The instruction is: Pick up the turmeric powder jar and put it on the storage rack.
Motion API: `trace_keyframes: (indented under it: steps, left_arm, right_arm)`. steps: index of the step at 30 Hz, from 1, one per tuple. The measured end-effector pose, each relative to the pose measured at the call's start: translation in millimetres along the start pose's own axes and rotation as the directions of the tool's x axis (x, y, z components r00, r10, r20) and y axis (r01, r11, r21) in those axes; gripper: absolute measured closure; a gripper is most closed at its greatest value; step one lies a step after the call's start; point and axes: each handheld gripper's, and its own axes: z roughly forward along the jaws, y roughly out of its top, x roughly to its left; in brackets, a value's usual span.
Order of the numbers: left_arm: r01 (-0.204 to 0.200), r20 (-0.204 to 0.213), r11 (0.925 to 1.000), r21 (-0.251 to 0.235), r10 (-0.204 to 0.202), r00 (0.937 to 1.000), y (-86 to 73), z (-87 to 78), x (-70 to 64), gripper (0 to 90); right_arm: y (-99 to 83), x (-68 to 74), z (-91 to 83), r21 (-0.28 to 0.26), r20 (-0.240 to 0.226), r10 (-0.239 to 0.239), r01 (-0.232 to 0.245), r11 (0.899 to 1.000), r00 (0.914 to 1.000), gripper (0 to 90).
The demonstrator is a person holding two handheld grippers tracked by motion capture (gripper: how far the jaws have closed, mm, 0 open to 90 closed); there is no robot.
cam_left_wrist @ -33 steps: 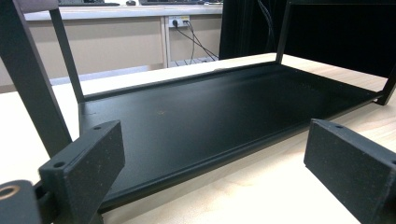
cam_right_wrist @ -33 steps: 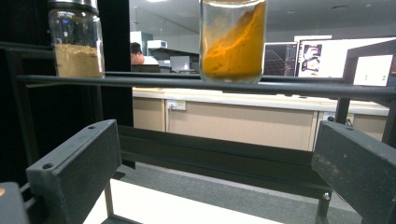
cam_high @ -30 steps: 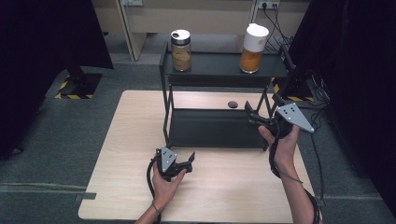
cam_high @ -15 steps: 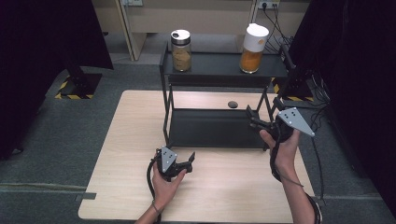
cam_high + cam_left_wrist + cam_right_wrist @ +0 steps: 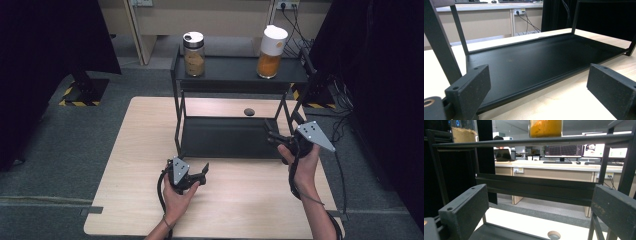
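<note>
A black two-tier metal rack [image 5: 235,75] stands on the wooden table [image 5: 135,150]. Its top shelf carries a glass jar of brown contents [image 5: 193,54] at the left and a white-lidded jar of orange contents [image 5: 270,45] at the right. My left gripper [image 5: 203,170] is open just in front of the rack's lower shelf [image 5: 536,62], empty, its jaws [image 5: 539,80] aimed at that shelf. My right gripper [image 5: 270,134] is open and empty at the rack's right front corner. In the right gripper view [image 5: 539,202] it looks through the rack, with the orange jar [image 5: 545,127] and brown jar [image 5: 462,133] above.
A round cable hole [image 5: 248,111] is set in the table behind the rack, seen low between the jaws [image 5: 554,235]. Grey carpet [image 5: 75,150] surrounds the table, with cables [image 5: 345,115] at the right. Bare tabletop lies in front of the rack.
My right gripper has drifted slightly down and toward the near side of the table. The left gripper and both jars have stayed put.
</note>
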Motion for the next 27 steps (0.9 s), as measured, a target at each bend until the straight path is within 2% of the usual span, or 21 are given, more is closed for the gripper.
trace_keyframes:
  steps: [27]
  left_arm:
    - [0.001, -0.001, 1.0, -0.002, -0.001, 1.0, -0.3, 0.0, -0.1, 4.4]
  right_arm:
    - [-24.5, -1.8, -8.0, 0.038, 0.003, 0.045, -0.045, 0.998, 0.999, 2.4]
